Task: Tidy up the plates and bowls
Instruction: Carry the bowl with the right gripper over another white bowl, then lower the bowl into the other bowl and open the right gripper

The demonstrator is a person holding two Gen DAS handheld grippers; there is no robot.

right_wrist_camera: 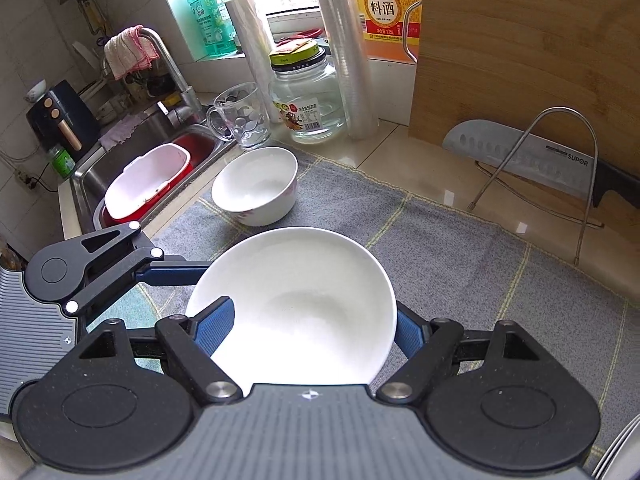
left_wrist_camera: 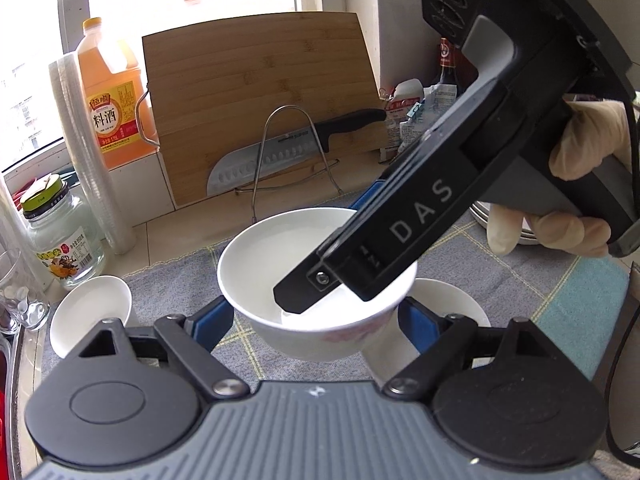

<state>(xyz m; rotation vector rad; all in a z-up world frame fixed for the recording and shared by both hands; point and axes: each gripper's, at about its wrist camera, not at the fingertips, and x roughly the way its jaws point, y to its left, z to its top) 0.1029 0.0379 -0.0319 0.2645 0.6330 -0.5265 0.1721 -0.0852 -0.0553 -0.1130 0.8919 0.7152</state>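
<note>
A white bowl (left_wrist_camera: 280, 248) (right_wrist_camera: 304, 288) hangs above the grey checked cloth (right_wrist_camera: 460, 260). My left gripper (left_wrist_camera: 316, 308) is shut on its lower body, a blue pad touching each side. In the right wrist view one left finger (right_wrist_camera: 176, 272) reaches the bowl's far left side. My right gripper (right_wrist_camera: 314, 312) (left_wrist_camera: 320, 256) stands wide and straddles the rim. One of its fingers (right_wrist_camera: 216, 328) lies inside the bowl and the other sits outside the wall. A second white bowl (left_wrist_camera: 92, 312) (right_wrist_camera: 256, 184) rests on the cloth's left edge. A third bowl (left_wrist_camera: 452, 300) shows partly behind the held one.
A bamboo cutting board (left_wrist_camera: 256, 80) leans on the back wall, with a knife (left_wrist_camera: 280, 148) in a wire rack before it. A cooking-wine bottle (left_wrist_camera: 108, 92), a glass jar (left_wrist_camera: 60, 232) and a glass mug (right_wrist_camera: 240, 120) crowd the left. The sink (right_wrist_camera: 96, 172) holds red and white tubs.
</note>
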